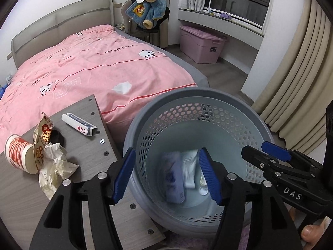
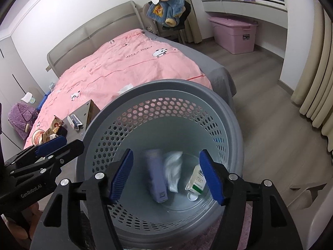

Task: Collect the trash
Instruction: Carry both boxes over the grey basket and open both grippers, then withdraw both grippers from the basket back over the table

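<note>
The mouth of the wastebasket (image 2: 166, 91) is standing open from above, with both grippers spread over it. A purple box (image 2: 156, 175), a white packet (image 2: 173, 170) and a green-and-white carton (image 2: 196, 182) are occupying the bottom. The right gripper (image 1: 264, 152) is crowding the basket's right rim. On the desk (image 1: 87, 112), a cup (image 1: 19, 154) and crumpled wrappers (image 1: 54, 162) are blocking the left edge; a card box (image 1: 80, 126) is lying near the far corner.

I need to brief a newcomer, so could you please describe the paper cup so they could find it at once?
Start at the grey wooden table beside the pink bed. At its left end, the paper cup lies on its side beside crumpled wrappers. It is the only round item there, white with red print.
</note>
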The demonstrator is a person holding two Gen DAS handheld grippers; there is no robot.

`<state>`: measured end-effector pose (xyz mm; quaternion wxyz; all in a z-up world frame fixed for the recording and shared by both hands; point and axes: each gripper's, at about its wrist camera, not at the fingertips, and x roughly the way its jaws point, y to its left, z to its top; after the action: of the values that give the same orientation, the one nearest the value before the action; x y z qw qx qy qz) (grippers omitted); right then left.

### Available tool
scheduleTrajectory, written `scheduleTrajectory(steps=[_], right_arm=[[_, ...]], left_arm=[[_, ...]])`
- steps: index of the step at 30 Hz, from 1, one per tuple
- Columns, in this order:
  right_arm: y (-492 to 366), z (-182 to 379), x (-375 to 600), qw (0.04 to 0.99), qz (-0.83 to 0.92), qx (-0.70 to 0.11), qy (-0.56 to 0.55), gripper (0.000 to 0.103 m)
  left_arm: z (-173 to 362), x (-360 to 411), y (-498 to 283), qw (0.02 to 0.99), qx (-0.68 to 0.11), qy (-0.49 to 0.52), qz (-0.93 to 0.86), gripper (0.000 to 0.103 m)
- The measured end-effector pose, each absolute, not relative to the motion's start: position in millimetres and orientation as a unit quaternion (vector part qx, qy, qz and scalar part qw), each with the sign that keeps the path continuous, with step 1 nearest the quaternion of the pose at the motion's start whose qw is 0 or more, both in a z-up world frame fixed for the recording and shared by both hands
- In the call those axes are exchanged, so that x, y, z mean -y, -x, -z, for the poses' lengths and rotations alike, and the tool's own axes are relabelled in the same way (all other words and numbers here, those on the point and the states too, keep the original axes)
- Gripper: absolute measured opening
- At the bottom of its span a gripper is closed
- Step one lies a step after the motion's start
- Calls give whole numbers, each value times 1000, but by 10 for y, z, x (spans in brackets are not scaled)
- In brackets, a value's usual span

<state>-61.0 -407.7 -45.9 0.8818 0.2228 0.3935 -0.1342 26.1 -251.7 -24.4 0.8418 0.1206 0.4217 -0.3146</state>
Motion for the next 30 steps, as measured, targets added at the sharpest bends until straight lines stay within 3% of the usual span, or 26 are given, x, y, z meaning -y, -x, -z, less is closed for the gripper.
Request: scheduleTrajectory(steps=[30], right_arm=[[664,424,3982,883,143,-390,-218,78]], left_arm=[[196,2312,-186,861,-411,-131,269,74]])
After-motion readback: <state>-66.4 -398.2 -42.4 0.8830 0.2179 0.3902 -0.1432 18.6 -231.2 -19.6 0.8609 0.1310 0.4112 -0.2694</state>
